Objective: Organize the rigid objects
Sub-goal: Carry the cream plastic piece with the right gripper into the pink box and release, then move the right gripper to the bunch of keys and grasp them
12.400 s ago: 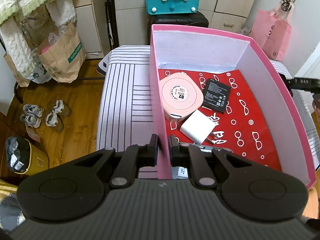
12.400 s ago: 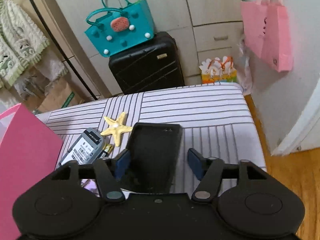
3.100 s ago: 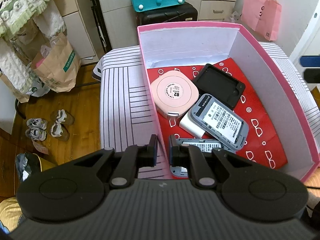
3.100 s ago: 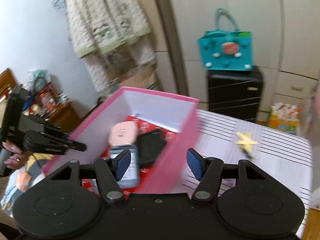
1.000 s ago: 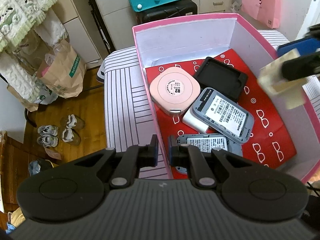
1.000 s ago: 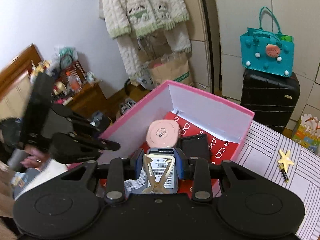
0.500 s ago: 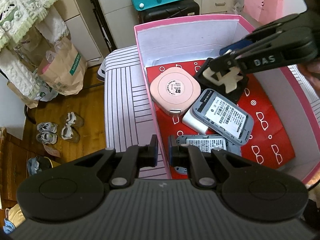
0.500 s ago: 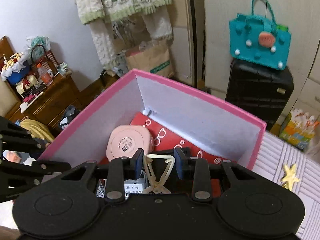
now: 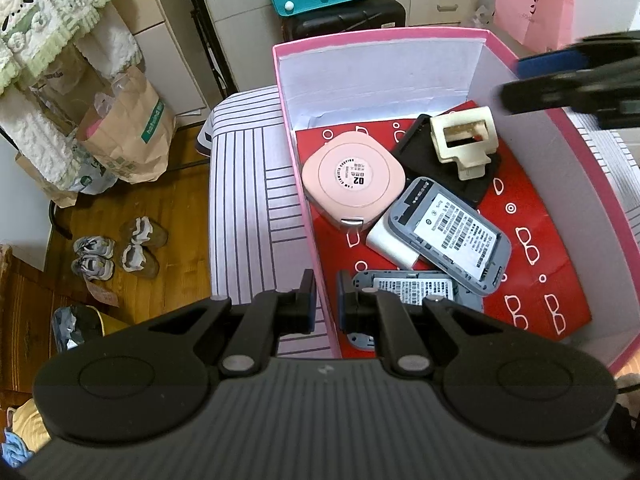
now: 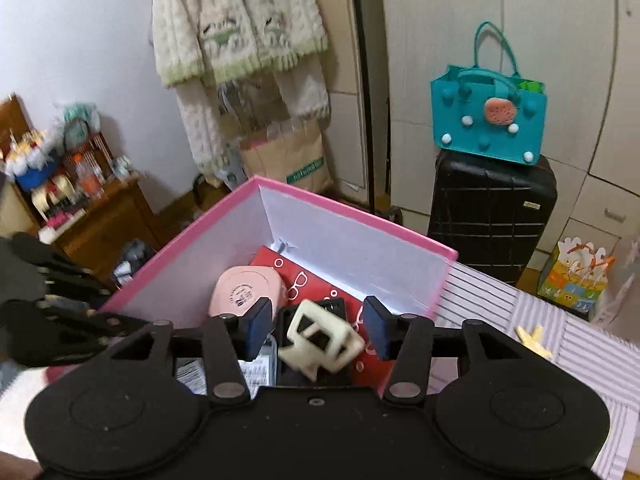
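Left gripper [image 9: 325, 300]: jaws clamped on the near-left wall of the pink cardboard box [image 9: 296, 168].
Right gripper [image 10: 316, 328]: jaws spread wide, empty, over the box.
Hair claw clip [image 10: 320, 338]: cream hard plastic, openwork; lies directly below and between the right gripper's pads, long axis slanting left-far to right-near, resting on the black matte case [image 9: 448, 160].
Farther left: pink rounded-square device [image 9: 352, 180], smooth.
Outside, far right: yellow starfish [image 10: 530, 338] on the striped cloth.

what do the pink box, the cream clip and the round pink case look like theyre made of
Pink box: likely cardboard, matte; thin flat walls, white paper-like lining with a ragged edge.
Cream clip: probably hard plastic, dull satin; moulded open frame with crisp edges.
Pink case: seemingly smooth plastic with a soft sheen; rounded moulded shell, printed sticker, small metallic-looking tab.
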Available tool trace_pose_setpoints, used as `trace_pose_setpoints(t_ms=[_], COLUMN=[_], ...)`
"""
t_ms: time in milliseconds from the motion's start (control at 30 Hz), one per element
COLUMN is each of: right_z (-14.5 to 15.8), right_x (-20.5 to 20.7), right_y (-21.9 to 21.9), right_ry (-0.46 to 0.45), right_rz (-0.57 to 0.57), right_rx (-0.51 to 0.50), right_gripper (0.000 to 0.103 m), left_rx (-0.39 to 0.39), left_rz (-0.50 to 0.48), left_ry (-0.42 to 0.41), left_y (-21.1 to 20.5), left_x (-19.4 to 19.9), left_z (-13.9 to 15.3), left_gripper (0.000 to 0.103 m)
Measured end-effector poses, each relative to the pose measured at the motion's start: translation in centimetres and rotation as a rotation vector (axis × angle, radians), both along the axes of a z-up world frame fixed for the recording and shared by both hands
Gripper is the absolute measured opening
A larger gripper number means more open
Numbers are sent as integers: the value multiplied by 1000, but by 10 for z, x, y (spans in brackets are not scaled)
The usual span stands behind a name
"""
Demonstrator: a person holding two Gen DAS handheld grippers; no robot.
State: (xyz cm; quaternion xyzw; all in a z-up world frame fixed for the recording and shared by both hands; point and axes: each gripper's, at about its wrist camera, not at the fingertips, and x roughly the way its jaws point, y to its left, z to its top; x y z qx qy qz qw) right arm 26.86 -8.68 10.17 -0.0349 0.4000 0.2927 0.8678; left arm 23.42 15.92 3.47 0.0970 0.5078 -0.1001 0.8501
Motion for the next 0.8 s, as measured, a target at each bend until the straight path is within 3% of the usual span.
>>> trace_pose_setpoints(t_ms=[167,300,367,567,800], right_z=[14,8,-1,-48,-89], right_x=[-36,-62,-73,-100,-123], right_y=[-42,-77,-92,-119,-119], right_ry=[-83,-151,-173,-159,-177], right_rz=[-51,-99,-125,-208,-253], right_rx=[-17,-10,-6,-5,-11], right_gripper=[61,67,72,73,72], left_rx=[10,2,-8,-52,-63], left_rz=[-1,7,13,37,50], left_ry=[9,14,12,13,8], left_y=[-2,-1,0,6,8], left_x=[2,2,2,1,2], left_z=[1,1,0,0,0], left_gripper=[9,9,9,10,10])
